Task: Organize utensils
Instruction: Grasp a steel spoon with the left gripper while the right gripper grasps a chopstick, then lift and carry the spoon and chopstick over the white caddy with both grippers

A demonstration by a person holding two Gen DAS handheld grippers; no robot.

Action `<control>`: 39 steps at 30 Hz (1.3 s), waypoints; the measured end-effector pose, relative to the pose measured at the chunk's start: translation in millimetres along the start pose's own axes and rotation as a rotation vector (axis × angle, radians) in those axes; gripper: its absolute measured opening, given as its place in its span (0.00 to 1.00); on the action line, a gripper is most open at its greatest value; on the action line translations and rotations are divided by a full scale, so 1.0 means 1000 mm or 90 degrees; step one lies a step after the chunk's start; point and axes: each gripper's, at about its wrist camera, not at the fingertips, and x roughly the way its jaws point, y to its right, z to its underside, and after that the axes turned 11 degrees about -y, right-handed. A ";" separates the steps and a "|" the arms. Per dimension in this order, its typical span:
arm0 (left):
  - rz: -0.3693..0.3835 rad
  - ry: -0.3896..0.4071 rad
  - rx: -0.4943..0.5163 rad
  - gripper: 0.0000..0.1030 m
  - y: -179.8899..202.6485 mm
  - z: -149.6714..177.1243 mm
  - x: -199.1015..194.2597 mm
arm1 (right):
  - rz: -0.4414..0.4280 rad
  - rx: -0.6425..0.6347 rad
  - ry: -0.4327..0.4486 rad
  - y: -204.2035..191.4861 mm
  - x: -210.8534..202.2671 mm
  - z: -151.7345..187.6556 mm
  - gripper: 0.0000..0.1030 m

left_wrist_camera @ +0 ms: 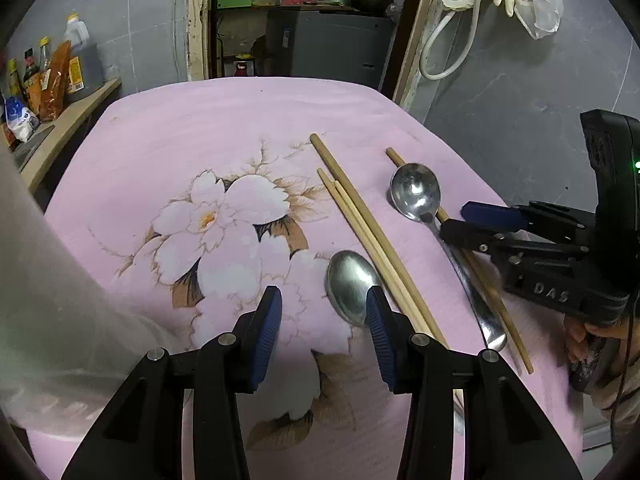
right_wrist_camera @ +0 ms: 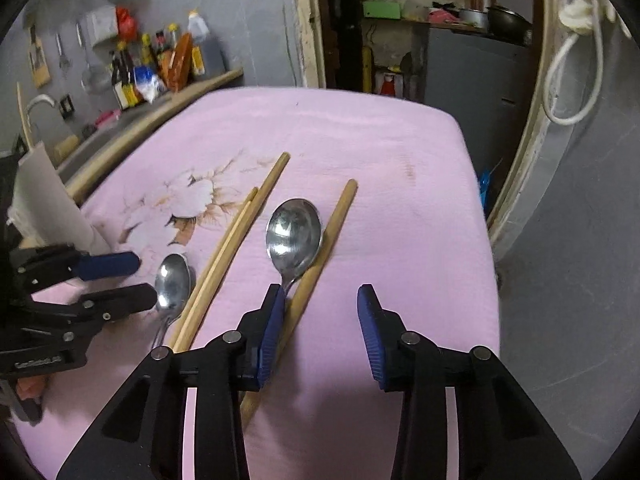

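Observation:
On the pink flowered cloth [left_wrist_camera: 168, 132] lie two metal spoons and several wooden chopsticks. A smaller spoon [left_wrist_camera: 350, 286] lies beside three bunched chopsticks [left_wrist_camera: 372, 240]. A larger spoon [left_wrist_camera: 416, 194] rests against a single chopstick [left_wrist_camera: 496, 304]. My left gripper [left_wrist_camera: 324, 336] is open and empty, its right finger at the smaller spoon's bowl. My right gripper [right_wrist_camera: 318, 332] is open and empty above the larger spoon's [right_wrist_camera: 294, 232] handle and the single chopstick [right_wrist_camera: 320, 256]; it also shows in the left wrist view [left_wrist_camera: 468, 222]. The left gripper shows in the right wrist view [right_wrist_camera: 132, 280].
A white translucent container [left_wrist_camera: 48, 300] stands at the cloth's left edge, also in the right wrist view [right_wrist_camera: 44, 196]. A wooden shelf with bottles and packets [left_wrist_camera: 44, 80] is at the far left. A grey wall and hanging hose [left_wrist_camera: 452, 48] are right. A doorway with shelves is behind.

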 end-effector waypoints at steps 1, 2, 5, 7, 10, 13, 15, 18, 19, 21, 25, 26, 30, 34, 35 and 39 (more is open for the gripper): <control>0.007 -0.003 -0.002 0.38 -0.001 -0.001 0.001 | 0.004 -0.005 -0.002 -0.001 0.001 -0.001 0.35; 0.012 -0.005 -0.004 0.38 -0.003 -0.002 0.001 | 0.009 -0.010 -0.006 -0.002 0.001 -0.003 0.34; 0.033 -0.012 -0.011 0.35 -0.007 -0.007 0.004 | 0.030 -0.015 -0.015 0.000 0.002 -0.004 0.23; 0.040 -0.016 -0.014 0.31 -0.007 -0.010 0.005 | 0.044 -0.029 -0.020 0.003 0.003 -0.003 0.15; 0.061 -0.022 -0.022 0.21 -0.010 -0.015 0.007 | 0.046 -0.029 -0.026 0.008 -0.003 0.001 0.10; 0.073 -0.026 -0.028 0.14 -0.012 -0.017 0.008 | 0.070 -0.045 -0.036 0.008 -0.006 0.004 0.08; 0.084 -0.029 -0.025 0.09 -0.011 -0.018 0.009 | 0.068 -0.041 -0.044 0.010 -0.005 0.002 0.08; 0.092 -0.026 -0.026 0.05 -0.013 -0.020 0.008 | 0.052 -0.026 -0.066 0.014 0.003 -0.011 0.09; 0.096 -0.024 -0.026 0.04 -0.013 -0.020 0.007 | 0.049 -0.021 -0.070 0.014 0.004 -0.014 0.09; 0.101 -0.019 -0.023 0.03 -0.013 -0.020 0.005 | 0.035 -0.004 -0.083 0.017 0.011 -0.024 0.09; 0.105 0.002 -0.012 0.01 -0.006 -0.016 -0.004 | 0.005 0.027 -0.098 0.025 0.018 -0.034 0.11; 0.104 0.011 -0.008 0.01 -0.005 -0.014 -0.007 | -0.007 0.041 -0.102 0.028 0.018 -0.036 0.11; 0.088 0.061 0.004 0.00 0.002 -0.008 -0.023 | -0.002 0.048 -0.093 0.025 0.013 -0.032 0.06; 0.062 0.140 0.021 0.00 0.008 0.003 -0.052 | -0.041 0.078 -0.002 0.025 -0.011 -0.019 0.05; 0.055 0.163 0.025 0.00 0.010 0.007 -0.061 | -0.056 0.085 0.037 0.023 -0.022 -0.013 0.05; 0.029 0.231 0.027 0.00 0.016 0.015 -0.088 | -0.079 0.090 0.191 0.008 -0.060 0.012 0.05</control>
